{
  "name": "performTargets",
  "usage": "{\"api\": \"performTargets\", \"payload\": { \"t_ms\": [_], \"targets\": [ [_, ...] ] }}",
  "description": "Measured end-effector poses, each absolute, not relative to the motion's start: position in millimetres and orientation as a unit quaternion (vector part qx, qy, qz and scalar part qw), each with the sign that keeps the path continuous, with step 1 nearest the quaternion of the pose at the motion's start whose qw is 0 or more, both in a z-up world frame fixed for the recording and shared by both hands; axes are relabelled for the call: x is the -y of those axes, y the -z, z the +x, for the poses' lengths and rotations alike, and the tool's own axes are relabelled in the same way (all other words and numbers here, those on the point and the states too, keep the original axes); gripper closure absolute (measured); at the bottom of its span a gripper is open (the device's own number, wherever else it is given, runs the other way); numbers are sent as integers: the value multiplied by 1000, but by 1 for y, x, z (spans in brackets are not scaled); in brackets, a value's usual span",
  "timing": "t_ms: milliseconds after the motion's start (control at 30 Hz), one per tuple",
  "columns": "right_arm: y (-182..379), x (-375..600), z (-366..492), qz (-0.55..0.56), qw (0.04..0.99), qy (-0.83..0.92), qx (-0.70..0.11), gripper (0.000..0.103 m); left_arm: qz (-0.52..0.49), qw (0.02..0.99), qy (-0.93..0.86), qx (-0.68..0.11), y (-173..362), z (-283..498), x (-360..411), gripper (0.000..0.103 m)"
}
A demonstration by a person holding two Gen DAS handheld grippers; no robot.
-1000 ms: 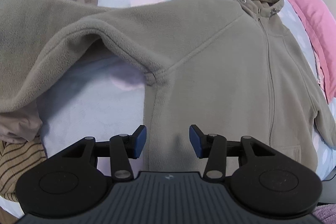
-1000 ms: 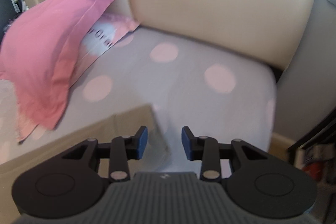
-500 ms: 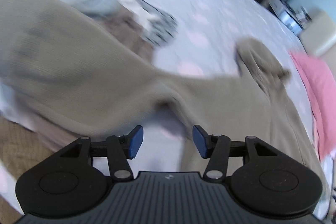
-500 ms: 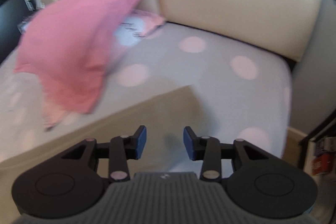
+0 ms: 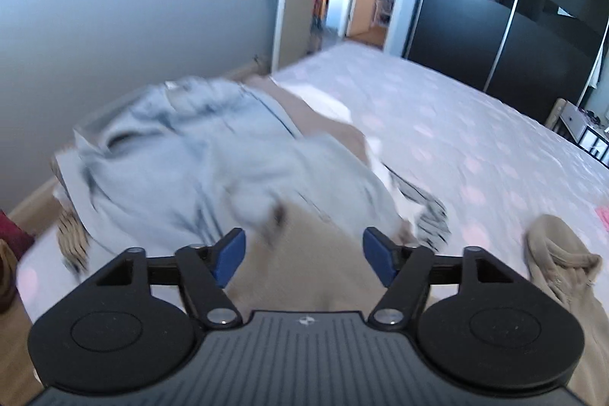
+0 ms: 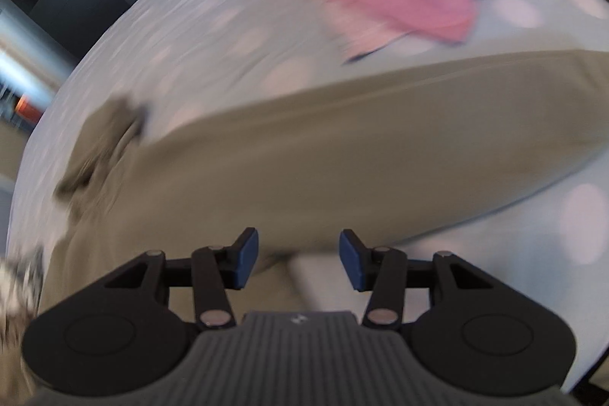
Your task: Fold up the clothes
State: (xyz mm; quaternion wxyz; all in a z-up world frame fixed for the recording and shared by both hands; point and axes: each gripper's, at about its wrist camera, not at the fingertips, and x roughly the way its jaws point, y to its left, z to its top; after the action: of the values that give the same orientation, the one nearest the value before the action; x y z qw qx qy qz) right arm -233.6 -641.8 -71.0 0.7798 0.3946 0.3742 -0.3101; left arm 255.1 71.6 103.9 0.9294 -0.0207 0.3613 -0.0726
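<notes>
The khaki fleece hoodie (image 6: 342,147) lies spread on the dotted bed (image 5: 456,139) under the left gripper (image 5: 302,255) and right gripper (image 6: 298,255) (jaws opening, nothing pinched); soft, floppy fabric, probably best gripped at a sleeve cuff or hem.
</notes>
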Motion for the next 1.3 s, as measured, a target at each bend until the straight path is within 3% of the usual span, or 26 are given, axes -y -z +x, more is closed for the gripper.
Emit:
{"api": "performTargets", "payload": {
  "t_ms": [133,167,267,367,700,833,1067,1133,1200,1300],
  "targets": [
    [78,599,-199,366,802,263,-391,51,-2,934,93,-345,-89,265,-73,35],
    [81,592,-193,365,803,257,-395,51,2,934,104,-343,-84,265,-70,42],
    [91,580,-182,368,802,246,-402,51,30,928,111,-353,-69,270,-55,90],
    [96,577,-181,362,799,254,-408,51,26,933,117,-338,-83,268,-50,96],
    [106,590,-199,380,774,295,-411,51,6,973,127,-193,-220,272,-36,97],
    [104,591,-196,377,781,290,-406,51,34,970,63,-232,-220,315,-39,97],
    [100,595,-197,371,788,292,-396,51,47,942,-25,-330,-133,365,-57,95],
    [99,601,-198,377,785,295,-393,51,56,941,-32,-333,-115,366,-58,88],
    [98,606,-197,380,785,293,-390,51,50,947,-23,-317,-118,361,-56,65],
    [93,617,-191,378,790,282,-392,51,48,957,5,-285,-130,350,-44,55]
  ]
}}
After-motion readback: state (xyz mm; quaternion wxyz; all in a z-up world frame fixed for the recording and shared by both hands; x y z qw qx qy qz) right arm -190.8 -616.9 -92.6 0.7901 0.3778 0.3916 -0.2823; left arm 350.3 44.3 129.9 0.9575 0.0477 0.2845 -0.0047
